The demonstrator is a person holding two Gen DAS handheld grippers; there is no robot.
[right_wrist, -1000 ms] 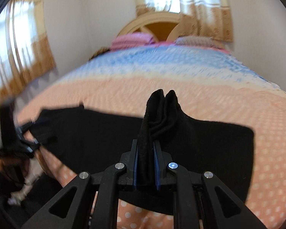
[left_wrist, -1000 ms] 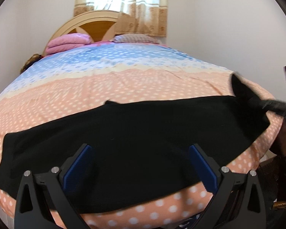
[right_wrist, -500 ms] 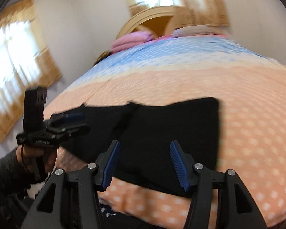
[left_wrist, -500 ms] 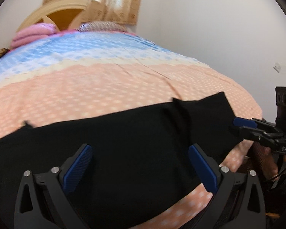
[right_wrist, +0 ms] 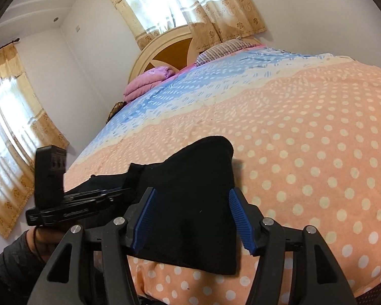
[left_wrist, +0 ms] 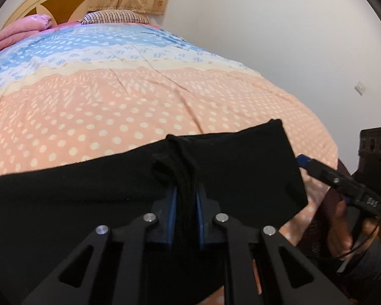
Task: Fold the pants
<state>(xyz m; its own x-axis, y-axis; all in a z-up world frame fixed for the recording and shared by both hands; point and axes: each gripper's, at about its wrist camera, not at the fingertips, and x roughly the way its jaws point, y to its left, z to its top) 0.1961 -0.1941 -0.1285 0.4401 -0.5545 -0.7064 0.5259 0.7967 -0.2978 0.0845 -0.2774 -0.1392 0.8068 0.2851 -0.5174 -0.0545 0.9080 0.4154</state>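
On dotted bedspread [left_wrist: 139,106], bunched black pants [left_wrist: 228,162]

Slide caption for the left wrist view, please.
Left tool closing on a bunched ridge of the black pants on a polka-dot bedspread; right tool beside them.

My left gripper [left_wrist: 186,203]: black angular frame, triangular cut-outs in the arms, four round silver screws across the linkage
My left pads [left_wrist: 172,218]: blue, ribbed, set inside black finger blocks
My right gripper [right_wrist: 191,219]: same black frame, four silver screws, cut-outs in the outer arms
My right pads [right_wrist: 143,219]: blue, finely ridged, long and narrow
My housings: black box with round holes atop each gripper, small white lettering on the side, too small to read
My cable: thin black cord looping by my wrist
My sleeves [right_wrist: 11,256]: dark grey knit
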